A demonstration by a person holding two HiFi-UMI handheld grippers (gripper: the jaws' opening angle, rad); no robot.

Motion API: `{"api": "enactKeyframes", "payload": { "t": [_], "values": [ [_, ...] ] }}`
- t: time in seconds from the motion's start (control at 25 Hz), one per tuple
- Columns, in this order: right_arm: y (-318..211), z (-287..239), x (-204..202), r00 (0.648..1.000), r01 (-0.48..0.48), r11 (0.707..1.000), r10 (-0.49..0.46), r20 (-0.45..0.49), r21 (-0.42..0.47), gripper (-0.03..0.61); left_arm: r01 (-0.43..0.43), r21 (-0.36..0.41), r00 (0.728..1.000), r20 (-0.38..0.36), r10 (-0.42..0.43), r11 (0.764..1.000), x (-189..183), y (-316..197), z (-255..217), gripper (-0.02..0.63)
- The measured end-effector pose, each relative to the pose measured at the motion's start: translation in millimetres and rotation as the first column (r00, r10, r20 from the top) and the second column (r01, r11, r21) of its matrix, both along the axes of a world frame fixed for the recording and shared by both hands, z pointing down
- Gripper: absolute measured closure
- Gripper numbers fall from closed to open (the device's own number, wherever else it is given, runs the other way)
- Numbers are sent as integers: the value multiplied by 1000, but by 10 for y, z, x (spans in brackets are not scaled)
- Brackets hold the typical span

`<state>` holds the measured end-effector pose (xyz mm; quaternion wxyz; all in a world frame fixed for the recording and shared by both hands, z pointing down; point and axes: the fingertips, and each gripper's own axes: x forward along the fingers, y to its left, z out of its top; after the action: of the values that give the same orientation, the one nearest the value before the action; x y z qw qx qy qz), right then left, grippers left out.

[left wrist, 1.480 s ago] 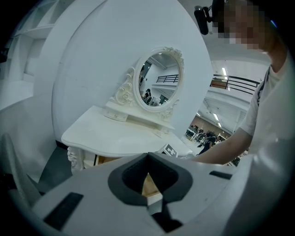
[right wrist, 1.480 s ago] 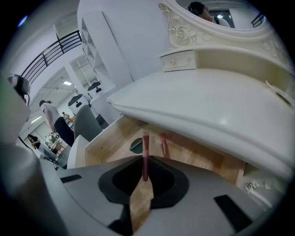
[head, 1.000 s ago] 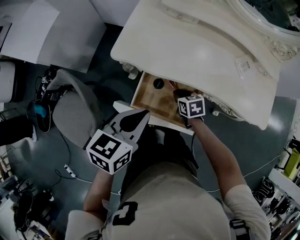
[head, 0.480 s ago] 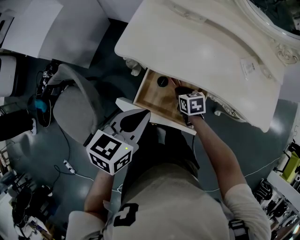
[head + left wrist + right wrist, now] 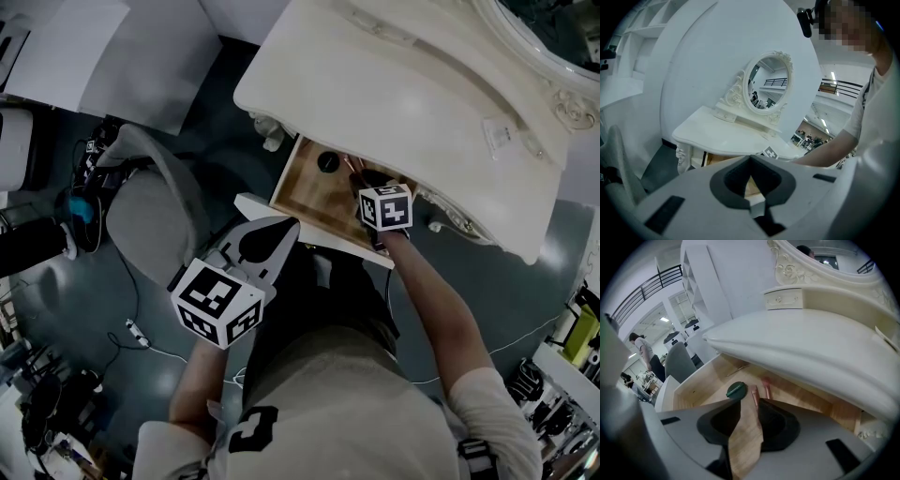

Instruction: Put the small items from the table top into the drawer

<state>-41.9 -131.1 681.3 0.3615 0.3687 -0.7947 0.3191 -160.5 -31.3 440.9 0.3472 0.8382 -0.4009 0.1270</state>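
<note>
Two pink tubes (image 5: 767, 389) show plainly only past right gripper's (image 5: 750, 405) just-opened empty jaws; left gripper (image 5: 750, 161) pressed together.

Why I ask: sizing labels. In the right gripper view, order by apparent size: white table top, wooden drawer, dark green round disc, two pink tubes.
1. white table top
2. wooden drawer
3. dark green round disc
4. two pink tubes, tied: they look alike to each other.
</note>
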Motion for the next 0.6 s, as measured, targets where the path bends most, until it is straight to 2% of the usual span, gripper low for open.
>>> {"api": "enactKeyframes", "payload": {
  "t": [0.6],
  "values": [
    [82, -262, 45, 1000, -22, 999, 21, 14, 46, 469, -31, 56, 999, -4, 31, 998, 25, 88, -157, 557]
  ]
}}
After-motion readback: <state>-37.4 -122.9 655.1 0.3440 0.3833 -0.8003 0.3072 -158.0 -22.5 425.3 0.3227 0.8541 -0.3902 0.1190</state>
